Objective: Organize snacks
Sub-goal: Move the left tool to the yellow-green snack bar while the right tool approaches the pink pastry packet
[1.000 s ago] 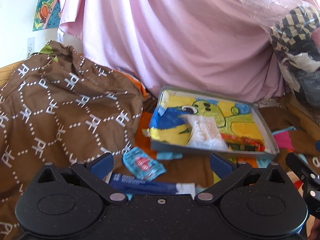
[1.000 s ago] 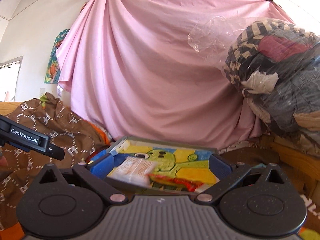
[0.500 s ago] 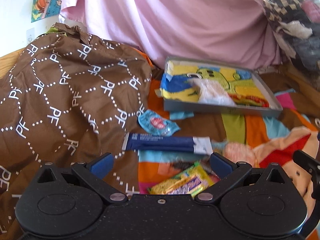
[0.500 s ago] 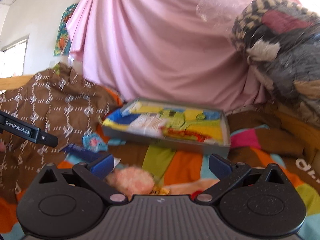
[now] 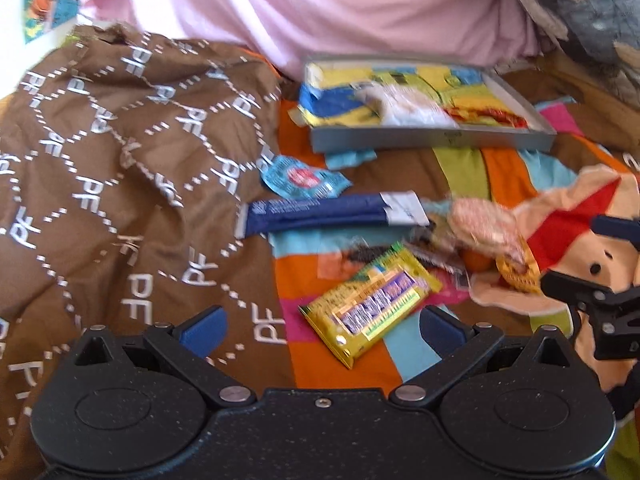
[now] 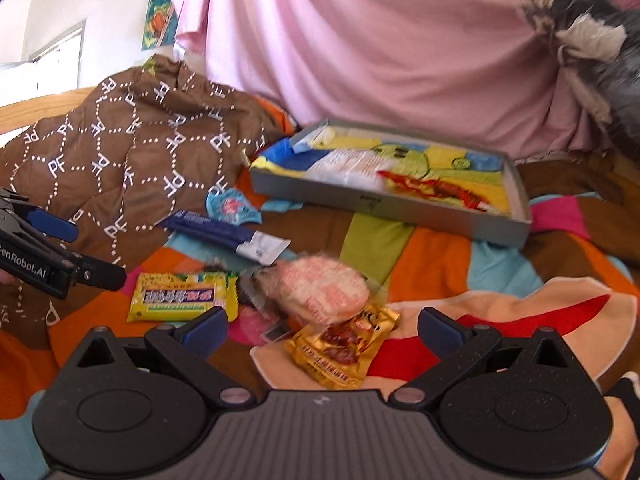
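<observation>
A: Left gripper (image 5: 322,326)?
B: Fingers spread wide, nothing held. Hovering over the yellow pack (image 5: 371,305), which lies flat on the bedspread (image 5: 504,168) between the finger tips, not touching.

A: Right gripper (image 6: 320,326)?
B: Also wide open and empty. The gold pack (image 6: 342,346) sits just ahead of it, and a round pink pack (image 6: 322,290) overlaps the gold one's far end. Blurry there.

A: Other loose snacks?
B: The blue bar (image 5: 320,212) lies flat, beyond the yellow pack. The teal pack (image 5: 300,178) is just past it, at the edge of the brown quilt (image 5: 120,152). Small dark wrappers lie between the pink and yellow packs; can't tell what they are.

A: Tray?
B: The grey tray (image 6: 400,210) is on the bed at the far side, near the pink sheet (image 6: 380,48). It has a cartoon liner, with a white bag (image 6: 348,166) in the middle and a red-print pack (image 6: 436,190) toward its right end.

A: Anything else?
B: The left gripper shows at the left edge of the right view, above the quilt. Clothes pile (image 6: 592,28) at the far right.
</observation>
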Demonstrator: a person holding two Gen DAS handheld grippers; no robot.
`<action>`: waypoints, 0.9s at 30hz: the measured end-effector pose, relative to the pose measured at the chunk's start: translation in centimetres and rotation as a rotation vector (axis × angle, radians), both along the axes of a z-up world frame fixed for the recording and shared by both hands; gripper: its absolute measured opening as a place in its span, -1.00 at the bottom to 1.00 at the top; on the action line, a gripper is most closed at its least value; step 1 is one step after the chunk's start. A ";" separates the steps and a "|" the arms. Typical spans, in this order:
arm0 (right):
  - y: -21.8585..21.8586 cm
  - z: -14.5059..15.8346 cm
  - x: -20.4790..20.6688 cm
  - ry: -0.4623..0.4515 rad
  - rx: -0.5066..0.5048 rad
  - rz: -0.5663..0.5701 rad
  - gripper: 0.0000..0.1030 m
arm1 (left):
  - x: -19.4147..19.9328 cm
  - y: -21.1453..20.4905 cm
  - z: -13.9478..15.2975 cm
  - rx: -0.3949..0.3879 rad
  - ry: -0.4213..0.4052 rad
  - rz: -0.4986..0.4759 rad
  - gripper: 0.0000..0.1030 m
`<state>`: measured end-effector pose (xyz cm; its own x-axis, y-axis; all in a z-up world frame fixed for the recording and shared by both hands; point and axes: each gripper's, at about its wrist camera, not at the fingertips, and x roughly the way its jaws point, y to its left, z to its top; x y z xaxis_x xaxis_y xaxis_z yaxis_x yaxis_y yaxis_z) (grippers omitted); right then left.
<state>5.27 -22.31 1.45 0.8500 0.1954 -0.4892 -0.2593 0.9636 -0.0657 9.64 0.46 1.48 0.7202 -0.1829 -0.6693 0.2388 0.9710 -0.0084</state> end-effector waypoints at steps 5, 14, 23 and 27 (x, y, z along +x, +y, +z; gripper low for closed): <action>-0.2 -0.4 0.5 0.043 0.014 0.000 1.00 | 0.9 -0.5 -1.1 0.018 0.068 -0.051 0.98; -0.2 -0.7 1.5 0.071 0.019 0.013 1.00 | 2.0 -1.4 -1.1 0.072 0.053 -0.097 0.98; -0.2 -1.2 3.2 0.033 -0.007 0.041 1.00 | 3.4 -2.8 -1.2 0.157 0.022 -0.158 0.97; -1.5 -1.4 4.7 0.051 0.082 0.044 1.00 | 3.8 -3.4 -1.1 0.179 -0.001 -0.194 0.97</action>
